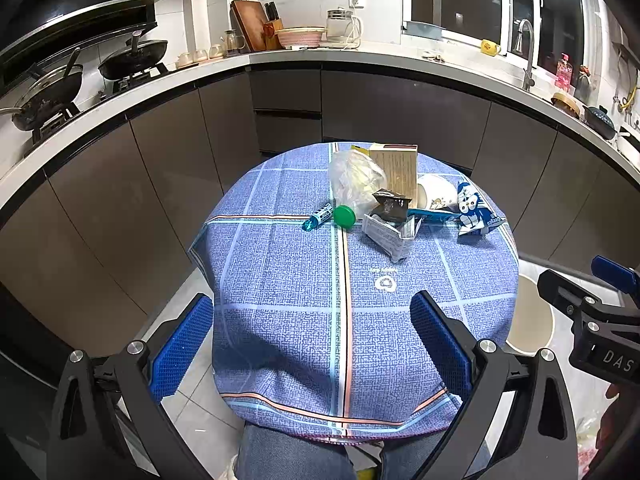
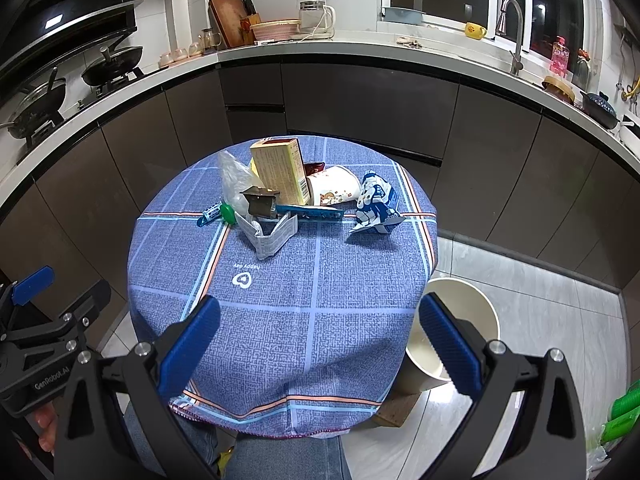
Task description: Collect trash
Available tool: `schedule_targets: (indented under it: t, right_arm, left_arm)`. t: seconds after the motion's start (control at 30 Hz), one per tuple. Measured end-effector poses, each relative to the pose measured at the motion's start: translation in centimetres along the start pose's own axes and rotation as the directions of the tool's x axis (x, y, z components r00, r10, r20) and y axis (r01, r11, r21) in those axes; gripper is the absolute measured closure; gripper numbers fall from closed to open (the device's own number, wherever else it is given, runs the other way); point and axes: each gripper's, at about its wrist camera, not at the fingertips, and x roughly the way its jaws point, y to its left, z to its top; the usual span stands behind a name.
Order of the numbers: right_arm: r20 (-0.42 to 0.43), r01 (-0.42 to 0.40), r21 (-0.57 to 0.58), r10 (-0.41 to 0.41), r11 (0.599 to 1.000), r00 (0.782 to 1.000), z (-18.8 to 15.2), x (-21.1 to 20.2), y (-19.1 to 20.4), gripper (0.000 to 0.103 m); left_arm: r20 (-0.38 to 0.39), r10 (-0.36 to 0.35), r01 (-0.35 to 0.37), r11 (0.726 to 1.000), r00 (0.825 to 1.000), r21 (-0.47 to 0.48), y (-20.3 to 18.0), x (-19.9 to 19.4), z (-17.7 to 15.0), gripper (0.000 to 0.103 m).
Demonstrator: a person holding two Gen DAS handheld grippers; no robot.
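— Where is our trash?
— On the far side of the round table (image 1: 280, 280): a plastic bag (image 1: 354, 178), a box (image 1: 396, 168), a paper cup (image 2: 334, 189) on its side, a blue carton (image 2: 376, 204).
— And our grippers?
— Our left gripper (image 1: 312, 344) and right gripper (image 2: 320, 340) are both wide open, holding nothing (near edge). The bin (image 2: 468, 304) stands right of the table.

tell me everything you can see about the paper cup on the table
The paper cup lies on its side near the far edge of the table, mouth toward the tan carton, which hides its rim. It is white with small printed cartoon figures and dots, and looks uncrushed. The blue-and-white penguin carton sits close on its other side; contact is unclear. Neither claw is near it.
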Motion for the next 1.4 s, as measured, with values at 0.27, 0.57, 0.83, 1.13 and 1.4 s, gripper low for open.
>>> schedule_targets:
  t: [0.27, 0.57, 0.83, 1.13, 1.4]
  right_arm:
    - [0.001, 0.000, -0.002, 0.000, 1.000, 1.000, 0.07, 0.14, -0.18, 0.003]
    - [0.000, 0.001, -0.003, -0.001, 1.000, 1.000, 0.11, 0.25, -0.03, 0.003]
    - [-0.001, 0.003, -0.002, -0.003, 1.000, 1.000, 0.03, 0.29, 0.02, 0.003]
    - [-0.003, 0.001, -0.003, -0.001, 1.000, 1.000, 0.04, 0.49, 0.06, 0.003]
    - [-0.002, 0.001, -0.001, -0.001, 1.000, 1.000, 0.13, 0.37, -0.02, 0.003]
  left_arm:
    - [-0.002, -0.002, 0.002, 1.000, 1.000, 0.001, -0.04, 0.06, -0.02, 0.008]
    - [-0.003, -0.002, 0.002, 1.000, 1.000, 0.002, -0.01, 0.10, -0.06, 0.008]
    - [-0.004, -0.002, 0.002, 1.000, 1.000, 0.003, 0.03, 0.23, -0.16, 0.008]
    - [-0.005, -0.003, 0.003, 1.000, 1.000, 0.003, 0.04, 0.23, -0.19, 0.008]
    - [-0.007, -0.003, 0.003, 1.000, 1.000, 0.003, 0.06, 0.25, -0.25, 0.008]
